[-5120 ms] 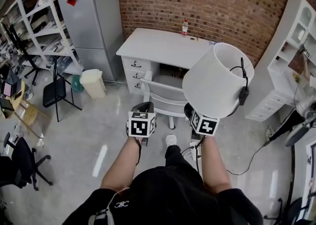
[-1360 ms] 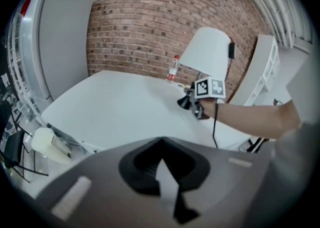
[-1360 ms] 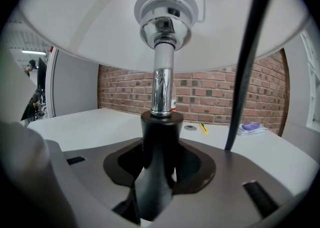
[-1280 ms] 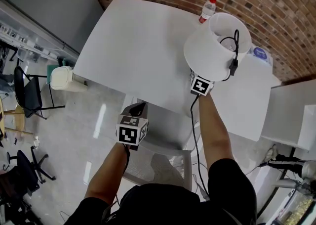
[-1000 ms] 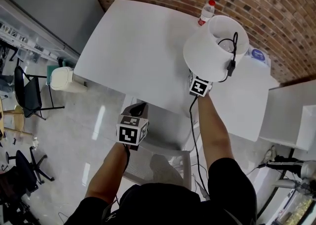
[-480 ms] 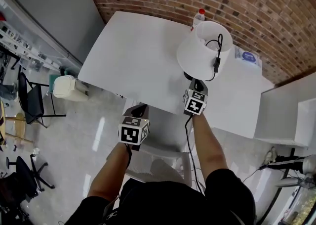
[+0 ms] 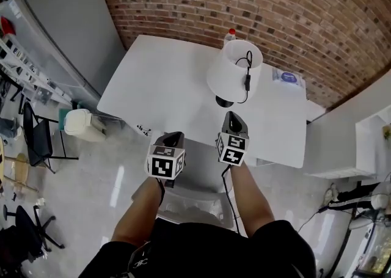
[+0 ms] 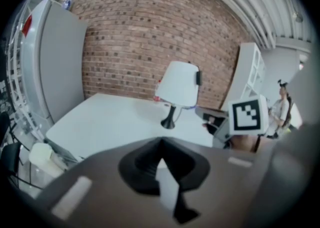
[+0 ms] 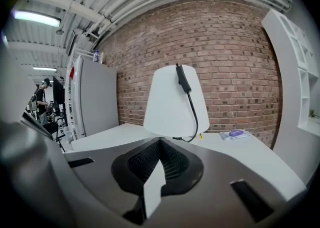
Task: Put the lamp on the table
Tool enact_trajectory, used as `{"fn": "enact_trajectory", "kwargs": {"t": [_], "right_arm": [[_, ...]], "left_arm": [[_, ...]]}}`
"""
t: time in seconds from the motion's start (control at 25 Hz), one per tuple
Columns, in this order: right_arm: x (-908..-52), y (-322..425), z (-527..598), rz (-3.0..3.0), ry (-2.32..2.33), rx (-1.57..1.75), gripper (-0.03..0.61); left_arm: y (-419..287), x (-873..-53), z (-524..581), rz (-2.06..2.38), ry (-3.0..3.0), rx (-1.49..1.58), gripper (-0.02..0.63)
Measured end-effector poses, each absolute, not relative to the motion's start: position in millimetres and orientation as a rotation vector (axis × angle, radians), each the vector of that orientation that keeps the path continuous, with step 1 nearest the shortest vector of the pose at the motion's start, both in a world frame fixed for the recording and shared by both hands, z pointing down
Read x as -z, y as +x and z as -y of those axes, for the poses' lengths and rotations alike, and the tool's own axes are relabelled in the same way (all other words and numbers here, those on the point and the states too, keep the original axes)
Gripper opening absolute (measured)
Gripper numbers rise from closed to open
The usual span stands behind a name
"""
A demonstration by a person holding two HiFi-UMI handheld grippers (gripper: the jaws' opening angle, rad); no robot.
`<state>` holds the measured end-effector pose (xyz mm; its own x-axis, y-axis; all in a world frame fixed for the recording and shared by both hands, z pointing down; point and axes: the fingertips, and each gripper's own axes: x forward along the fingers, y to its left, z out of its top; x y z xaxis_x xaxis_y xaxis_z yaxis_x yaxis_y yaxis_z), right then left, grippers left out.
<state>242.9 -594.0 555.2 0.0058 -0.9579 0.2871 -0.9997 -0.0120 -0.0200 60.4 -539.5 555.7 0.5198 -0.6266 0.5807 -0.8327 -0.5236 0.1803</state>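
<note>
The lamp (image 7: 235, 66), with a white shade and a black foot, stands upright on the white table (image 7: 165, 81) toward its far right part. A black cord with a switch (image 7: 247, 78) hangs down the shade. My right gripper (image 7: 232, 118) is just short of the lamp's foot, clear of it, shut and empty. In the right gripper view the lamp (image 9: 172, 101) rises right beyond the shut jaws of my right gripper (image 9: 160, 142). My left gripper (image 7: 173, 138) hovers at the table's near edge, shut on nothing. From the left gripper view the lamp (image 8: 177, 84) shows ahead to the right.
A bottle with a red cap (image 7: 231, 32) stands behind the lamp by the brick wall. A small flat pack (image 7: 287, 77) lies at the table's far right. A white chair (image 7: 195, 179) is below me. A grey cabinet (image 7: 67, 20) and a bin (image 7: 79, 124) stand left.
The lamp, carried by my right gripper, now stands on the table. My right gripper has let go, backed toward the near edge and shut. The left gripper has barely moved.
</note>
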Motion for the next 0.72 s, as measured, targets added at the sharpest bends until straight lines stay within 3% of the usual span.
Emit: {"fn": "enact_trajectory", "kwargs": {"t": [0.4, 0.72], "right_arm": [[-466.5, 214.3, 529.5, 2.135, 2.144, -0.278, -0.002], [-446.2, 212.1, 497.6, 2.105, 2.196, -0.285, -0.002]], "left_arm": [[68.9, -499.5, 529.0, 1.127, 2.474, -0.53, 0.0], [80.7, -473.0, 519.7, 1.063, 2.569, -0.483, 0.0]]}}
